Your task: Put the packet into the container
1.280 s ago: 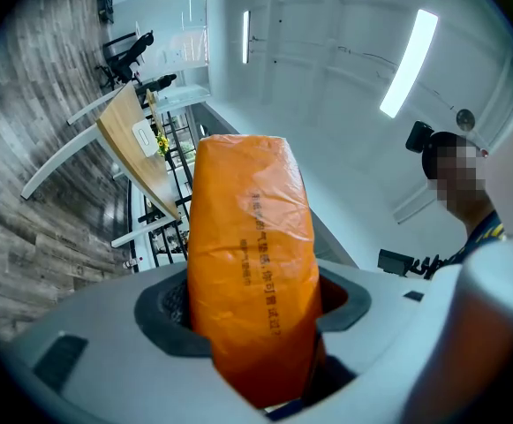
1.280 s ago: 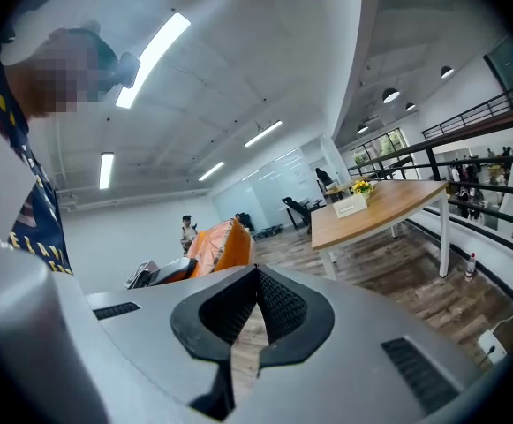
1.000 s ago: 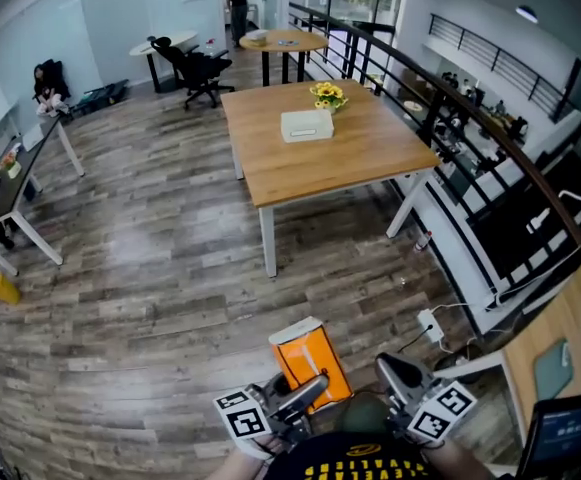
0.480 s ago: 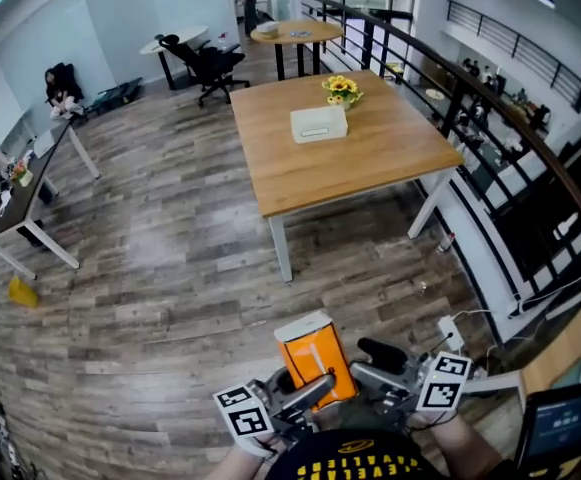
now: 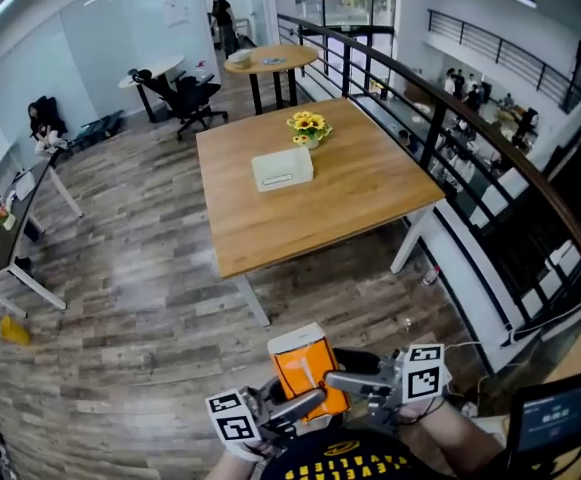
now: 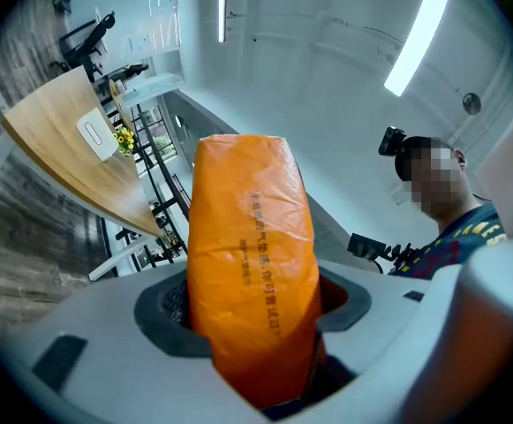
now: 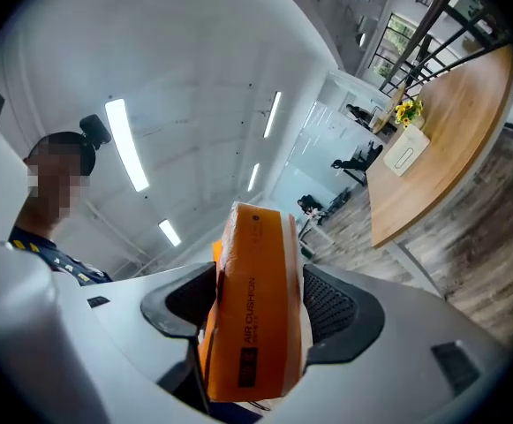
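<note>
Both claws are held low and close to the person's torso, at the bottom edge of the head view, and they meet from opposite sides.

Left claw [image 5: 305, 404]: it reaches forward and to the right, its marker cube on the outer side. Its jaws are clamped on the orange packet [image 5: 308, 366]. In the left gripper view the packet stands upright between the dark pads, with both pads pressed against its sides.

Right claw [image 5: 338, 368]: it is turned inward and points left across the body toward the same packet. Its jaws are opening. In the right gripper view the packet's narrow printed edge sits between the ribbed pads, and a slight gap shows on the right side. This claw has no firm hold.

Packet location: in the air in front of the person's chest, above the wood-plank floor [image 5: 140, 298]. Only the left claw carries it.

The white container [image 5: 282, 168] lies on the wooden counter [image 5: 350, 198], well apart from the packet and beside a small bunch of yellow flowers [image 5: 308, 125].
</note>
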